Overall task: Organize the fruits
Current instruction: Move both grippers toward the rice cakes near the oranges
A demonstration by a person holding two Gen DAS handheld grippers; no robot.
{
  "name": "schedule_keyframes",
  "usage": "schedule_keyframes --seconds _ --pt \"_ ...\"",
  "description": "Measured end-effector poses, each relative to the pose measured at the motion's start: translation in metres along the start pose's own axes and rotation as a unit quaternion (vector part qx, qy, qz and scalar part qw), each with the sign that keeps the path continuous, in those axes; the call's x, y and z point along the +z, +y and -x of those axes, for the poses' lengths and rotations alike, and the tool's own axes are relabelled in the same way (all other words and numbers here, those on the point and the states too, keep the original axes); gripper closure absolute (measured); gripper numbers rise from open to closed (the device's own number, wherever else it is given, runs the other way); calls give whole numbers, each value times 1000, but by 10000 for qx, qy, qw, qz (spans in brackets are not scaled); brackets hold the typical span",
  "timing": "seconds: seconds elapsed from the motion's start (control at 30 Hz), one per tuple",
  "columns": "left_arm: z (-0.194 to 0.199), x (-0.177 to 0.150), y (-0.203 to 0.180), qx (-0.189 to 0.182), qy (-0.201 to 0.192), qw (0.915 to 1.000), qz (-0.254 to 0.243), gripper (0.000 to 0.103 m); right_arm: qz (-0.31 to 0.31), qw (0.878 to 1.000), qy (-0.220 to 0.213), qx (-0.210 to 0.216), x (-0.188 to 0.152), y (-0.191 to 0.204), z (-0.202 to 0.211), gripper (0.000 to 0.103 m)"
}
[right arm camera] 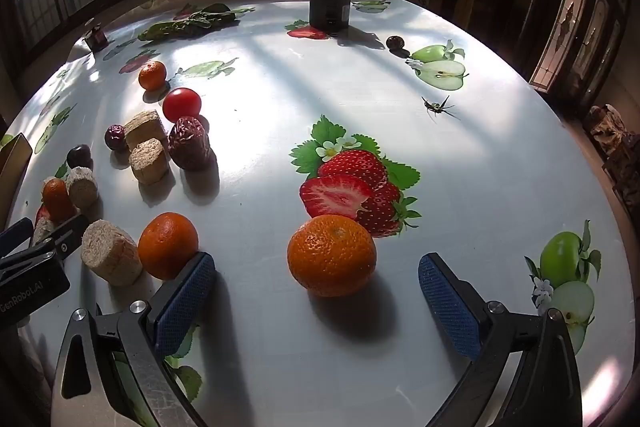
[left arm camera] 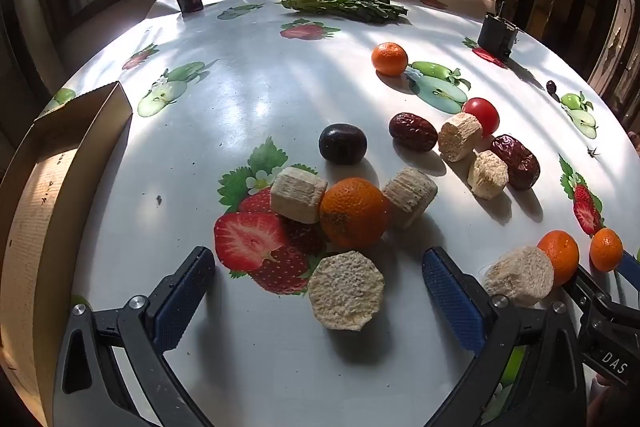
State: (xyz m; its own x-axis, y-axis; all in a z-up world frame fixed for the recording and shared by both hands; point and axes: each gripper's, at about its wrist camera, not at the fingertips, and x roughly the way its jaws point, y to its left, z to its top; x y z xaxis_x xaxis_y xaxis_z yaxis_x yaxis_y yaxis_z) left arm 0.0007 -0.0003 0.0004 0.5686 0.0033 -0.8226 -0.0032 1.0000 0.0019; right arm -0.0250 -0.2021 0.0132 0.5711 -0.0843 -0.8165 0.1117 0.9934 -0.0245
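We held the left hand-held gripper released, its blue pads spread wide above the tabletop and grasping nothing. Between the pads lay a pale octagonal block, touching neither pad. Just beyond it sat a mandarin, flanked on each side by a further pale block touching it. A dark plum rested behind that group. Farther right, two dried red dates, two pale blocks and a cherry tomato formed a loose cluster. A second mandarin lay farther back, well apart. A cardboard box stood at the left edge, and leafy greens lay at the far side.

We held the right hand-held gripper likewise released, with both pads clear of any object. A mandarin sat just ahead of its opening, between the pad lines, touching neither pad. Another mandarin rested against the outer side of the left pad, beside a pale block. An insect sat on the tabletop farther out. A dark container stood near the far edge.
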Motion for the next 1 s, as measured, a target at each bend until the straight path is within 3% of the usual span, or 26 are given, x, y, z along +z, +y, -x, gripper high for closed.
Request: schedule_keyframes --seconds 0.33,0.43,0.53,0.63,0.7,0.73,0.83,0.93,1.0 --pt "14 -10 6 -331 137 9986 -383 0 58 9999 147 27 0 1 -5 1" --pt "20 -17 4 -444 183 9985 -268 0 -12 9997 239 20 1 1 -4 1" --pt "37 -22 18 -665 14 9977 125 2 -11 9996 290 -27 2 2 -5 1" --pt "60 -27 34 -477 -233 9974 488 3 -17 9992 372 -115 4 4 -6 1" --pt "82 -31 41 -392 -549 9970 388 4 -18 9983 315 -484 5 6 -2 1" --pt "93 -33 44 -276 -721 9966 295 4 5 9981 138 -601 4 7 5 1" --pt "121 -37 46 -135 -1137 9934 5 4 -116 9975 -598 -361 -4 10 45 3" --pt "144 -40 49 -249 -1456 9890 -16 4 -478 9820 -1828 -45 -22 9 104 2" --pt "159 -43 48 -236 -1712 9849 -30 4 -643 9714 -2286 91 -35 9 126 1"
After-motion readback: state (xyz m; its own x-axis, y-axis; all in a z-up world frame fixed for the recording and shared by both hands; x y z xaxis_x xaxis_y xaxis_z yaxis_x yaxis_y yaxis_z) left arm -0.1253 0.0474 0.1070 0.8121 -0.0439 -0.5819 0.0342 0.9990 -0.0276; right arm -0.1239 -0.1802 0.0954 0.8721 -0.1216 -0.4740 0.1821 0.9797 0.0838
